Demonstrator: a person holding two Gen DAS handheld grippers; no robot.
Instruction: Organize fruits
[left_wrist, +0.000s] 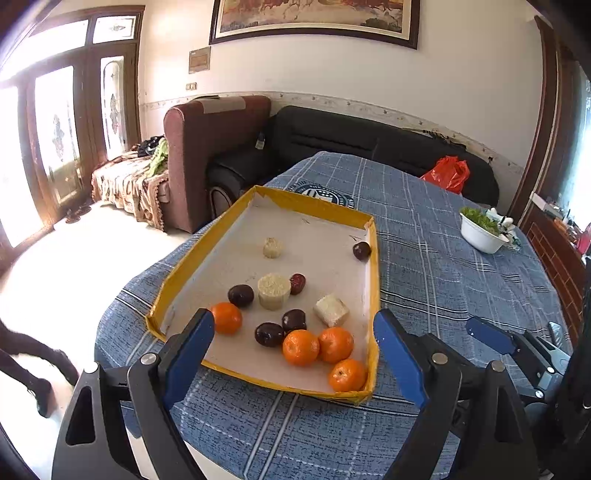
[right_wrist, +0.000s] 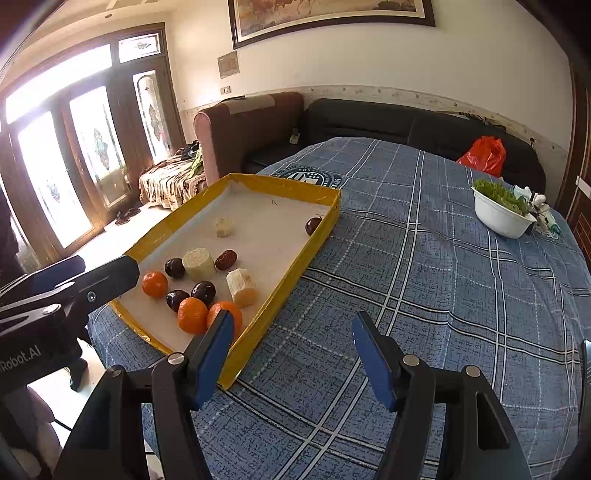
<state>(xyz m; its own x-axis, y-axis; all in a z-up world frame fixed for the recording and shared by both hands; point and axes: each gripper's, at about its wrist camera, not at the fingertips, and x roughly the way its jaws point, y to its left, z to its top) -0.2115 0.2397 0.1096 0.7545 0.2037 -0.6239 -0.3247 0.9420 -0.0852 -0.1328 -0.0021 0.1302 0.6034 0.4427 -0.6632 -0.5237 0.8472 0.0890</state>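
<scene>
Fruits in tray (on table)

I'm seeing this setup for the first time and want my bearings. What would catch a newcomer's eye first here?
The yellow-rimmed tray on the blue plaid tablecloth, holding bright oranges, dark round fruits and pale chunks, mostly bunched at its near end. Farther right stand a white bowl of greens and a red bag. Both the left claw and the right claw are open and empty.

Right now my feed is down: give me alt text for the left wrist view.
The open left gripper hovers empty above the near end of a yellow-rimmed tray on a blue plaid tablecloth. The tray holds four oranges, dark plums, a red date and pale corn pieces. A white bowl stands far right.
</scene>
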